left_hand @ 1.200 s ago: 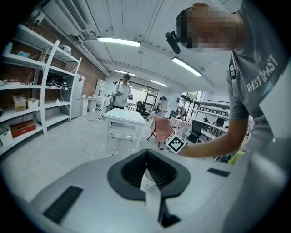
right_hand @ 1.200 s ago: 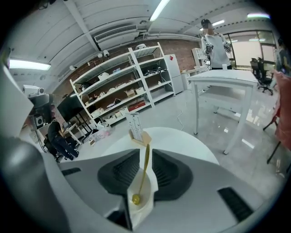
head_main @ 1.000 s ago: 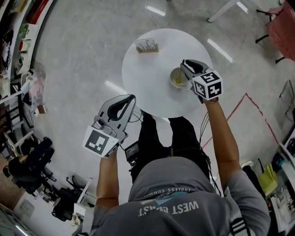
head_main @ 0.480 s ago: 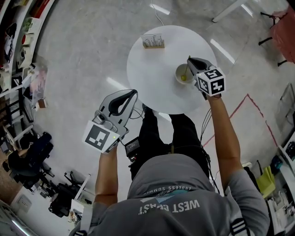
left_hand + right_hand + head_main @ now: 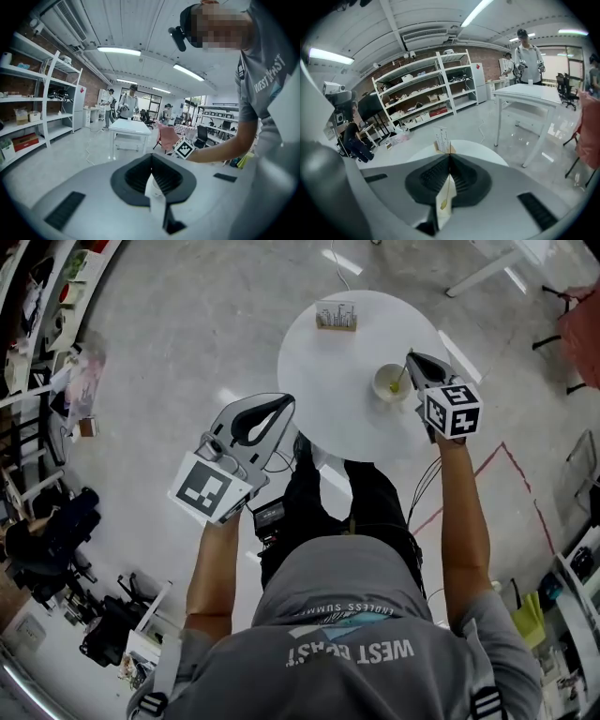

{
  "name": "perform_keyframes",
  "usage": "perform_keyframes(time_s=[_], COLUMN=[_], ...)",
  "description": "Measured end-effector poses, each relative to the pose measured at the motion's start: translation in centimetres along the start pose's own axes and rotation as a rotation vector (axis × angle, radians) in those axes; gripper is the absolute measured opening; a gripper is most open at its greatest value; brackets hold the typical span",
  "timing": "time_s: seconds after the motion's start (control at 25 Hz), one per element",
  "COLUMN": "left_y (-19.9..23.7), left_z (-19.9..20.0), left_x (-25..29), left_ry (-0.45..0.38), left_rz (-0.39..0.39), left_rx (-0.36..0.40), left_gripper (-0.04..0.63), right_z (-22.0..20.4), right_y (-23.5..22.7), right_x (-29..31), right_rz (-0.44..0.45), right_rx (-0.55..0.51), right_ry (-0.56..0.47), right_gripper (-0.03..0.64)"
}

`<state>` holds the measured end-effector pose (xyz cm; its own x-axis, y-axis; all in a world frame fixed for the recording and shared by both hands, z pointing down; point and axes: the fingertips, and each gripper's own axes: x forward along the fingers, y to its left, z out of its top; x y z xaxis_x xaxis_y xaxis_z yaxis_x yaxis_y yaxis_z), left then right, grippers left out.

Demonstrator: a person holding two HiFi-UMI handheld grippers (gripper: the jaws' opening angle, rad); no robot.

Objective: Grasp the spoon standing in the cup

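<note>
A lab or workshop hall: open metal shelves (image 5: 426, 101) stocked with boxes against a brick wall (image 5: 487, 48), strip lights (image 5: 118, 50) and ducting overhead, a polished grey floor (image 5: 169, 352) marked with red tape (image 5: 511, 460), white tables (image 5: 529, 96), office chairs (image 5: 567, 89), and gear on tripods (image 5: 340, 101).

The cup (image 5: 387, 383) stands on the right part of the tabletop (image 5: 328, 399), with the spoon (image 5: 400, 379) in it. A small rack (image 5: 336, 317) stands at the far edge. The right hand-held gripper (image 5: 411, 358) is just right of the cup, its jaws closing on the spoon. The left hand-held gripper (image 5: 284, 401) is left of the tabletop.
</note>
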<state>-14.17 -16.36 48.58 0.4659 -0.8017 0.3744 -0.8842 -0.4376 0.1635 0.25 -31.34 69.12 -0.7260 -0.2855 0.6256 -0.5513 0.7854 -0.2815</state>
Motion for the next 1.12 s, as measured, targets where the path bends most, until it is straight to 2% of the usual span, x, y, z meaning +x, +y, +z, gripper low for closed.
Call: perform_keyframes(time_s=[0.64,0.88,1.12], left_y=[1.3,0.8,1.3], left_z=[4.0,7.2,9.4], left_x=[-5.4,-9.2,-10.2], left_ry=[-0.117,-0.161,-0.187], left_rz=[0.014,0.01,-0.022], left_rx=[0.134,0.147,0.19], left_gripper=[0.005,0.005,0.005], right_z=[8.4,13.1,17.7], right_y=[4.1,8.4,11.4], right_x=[-8.4,-14.1,-19.0], right_rz=[-0.103,-0.121,-0.153], right_rx=[-0.076,-0.112,-0.17], right_ry=[-0.211,-0.298,-0.392], right_gripper=[0.005,0.005,0.005])
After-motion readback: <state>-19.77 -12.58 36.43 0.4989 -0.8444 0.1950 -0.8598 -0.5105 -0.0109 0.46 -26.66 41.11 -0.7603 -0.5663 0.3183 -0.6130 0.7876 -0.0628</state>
